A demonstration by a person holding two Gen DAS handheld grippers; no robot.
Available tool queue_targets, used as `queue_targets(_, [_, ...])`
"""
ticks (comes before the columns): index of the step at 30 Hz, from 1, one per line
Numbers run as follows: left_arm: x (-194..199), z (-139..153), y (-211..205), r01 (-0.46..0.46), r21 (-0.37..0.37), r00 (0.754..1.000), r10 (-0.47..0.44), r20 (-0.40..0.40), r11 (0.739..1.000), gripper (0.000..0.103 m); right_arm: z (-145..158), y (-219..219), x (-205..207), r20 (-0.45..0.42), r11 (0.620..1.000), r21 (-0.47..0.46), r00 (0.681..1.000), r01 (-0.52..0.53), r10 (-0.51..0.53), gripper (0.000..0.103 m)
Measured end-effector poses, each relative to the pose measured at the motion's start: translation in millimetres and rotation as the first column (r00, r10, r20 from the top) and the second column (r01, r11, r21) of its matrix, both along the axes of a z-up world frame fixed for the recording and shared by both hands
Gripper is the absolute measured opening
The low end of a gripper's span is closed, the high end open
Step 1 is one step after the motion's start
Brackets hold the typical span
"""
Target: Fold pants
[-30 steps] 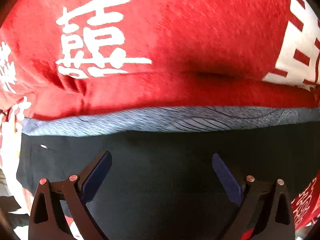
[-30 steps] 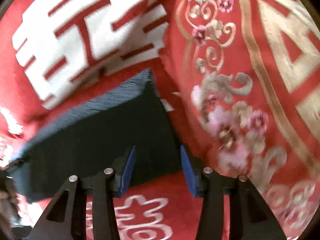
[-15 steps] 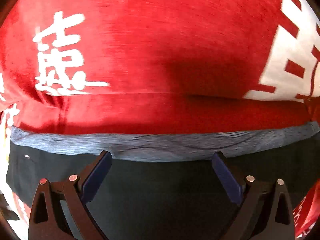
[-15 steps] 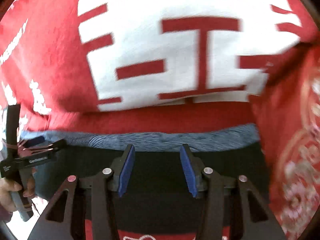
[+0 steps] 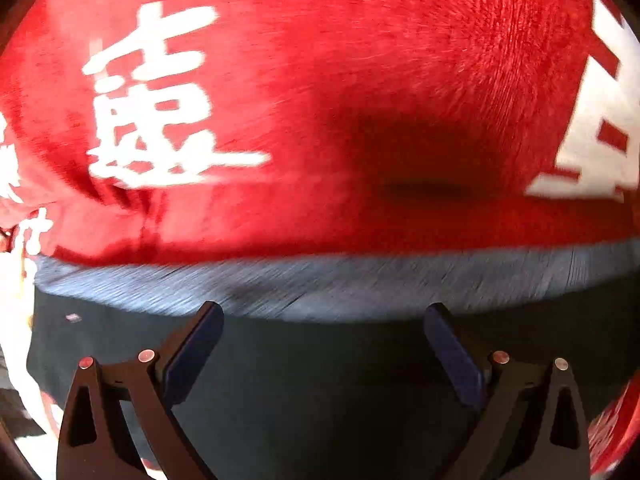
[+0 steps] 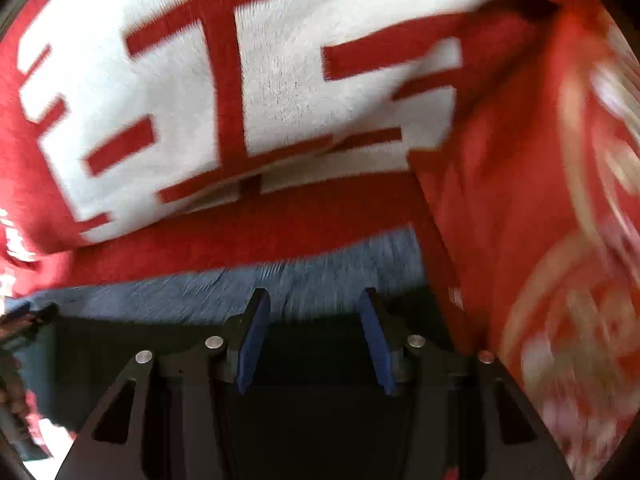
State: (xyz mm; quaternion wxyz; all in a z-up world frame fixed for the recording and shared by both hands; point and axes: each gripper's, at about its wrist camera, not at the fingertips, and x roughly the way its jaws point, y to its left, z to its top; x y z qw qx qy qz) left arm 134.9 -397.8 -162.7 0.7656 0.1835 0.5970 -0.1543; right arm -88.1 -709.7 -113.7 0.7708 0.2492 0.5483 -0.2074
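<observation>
The dark navy pants (image 5: 320, 392) lie folded on a red blanket (image 5: 320, 80), with a lighter blue-grey edge (image 5: 320, 280) along their far side. My left gripper (image 5: 324, 320) hovers over the pants near that edge, its jaws wide open and empty. In the right wrist view the pants (image 6: 316, 360) lie under my right gripper (image 6: 314, 312), which is open with a narrower gap and holds nothing. Its tips sit at the blue-grey edge (image 6: 224, 292).
The red blanket carries large white characters (image 5: 160, 100) (image 6: 240, 80). A red cloth with gold and floral patterns (image 6: 560, 240) lies to the right of the pants. The other hand-held gripper shows at the left rim (image 6: 20, 328).
The right gripper swung from the pants' right corner to face the blue-grey far edge and moved closer. The left gripper shifted slightly over the pants, still wide open.
</observation>
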Motion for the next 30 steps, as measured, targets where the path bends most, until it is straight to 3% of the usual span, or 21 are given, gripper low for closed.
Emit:
queue_targets(3, [-11,12,40,0.012,0.042,1.000,-0.011,-0.013,0.999,0.102,17,30,-28,0.086,0.986,0.168,0.996,0.020,-0.035,0.051])
queue_targets(5, [-15,17,72,-0.004,0.051,1.000,0.005,-0.023,0.999,0.102,21,68,-38,0.142,0.954,0.300,0.989,-0.010,-0.034,0.051])
queue_targets(8, [-10,19,125,-0.031,0.076,0.999,0.033,-0.024,0.997,0.102,11,140,-35,0.199,0.857,0.507,0.980,-0.087,-0.019,0.051])
queue_targets(10, [-1,14,162,-0.038,0.099,0.999,0.039,-0.006,0.994,0.102,-4,199,-22,0.219,0.766,0.627,0.976,-0.142,0.001,0.051])
queue_targets(13, [19,7,216,-0.041,0.157,0.998,0.034,0.045,0.987,0.102,-30,275,-2,0.214,0.677,0.714,0.976,-0.180,0.033,0.051])
queue_targets(16, [39,-12,264,-0.039,0.200,0.996,0.023,0.081,0.979,0.102,-55,334,18,0.215,0.616,0.770,0.977,-0.167,-0.004,0.051])
queue_targets(18, [43,-19,281,-0.045,0.208,0.998,0.036,0.045,0.977,0.103,-67,357,23,0.210,0.613,0.777,0.977,-0.145,-0.034,0.051])
queue_targets(19, [48,-24,300,-0.060,0.099,0.998,0.059,0.015,0.993,0.103,-69,355,27,0.203,0.611,0.781,0.978,-0.130,-0.050,0.051])
queue_targets(21, [56,-28,312,-0.068,0.022,0.998,0.068,-0.010,0.997,0.103,-67,361,21,0.209,0.599,0.794,0.973,-0.109,-0.101,0.051])
queue_targets(28, [48,-23,312,-0.008,-0.001,1.000,0.008,0.008,1.000,0.103,-53,355,34,0.208,0.606,0.791,0.968,-0.082,-0.140,0.053])
queue_targets(30, [54,-24,316,-0.002,-0.002,1.000,0.002,0.002,1.000,0.103,-57,354,39,0.174,0.578,0.815,0.970,-0.046,-0.169,0.053])
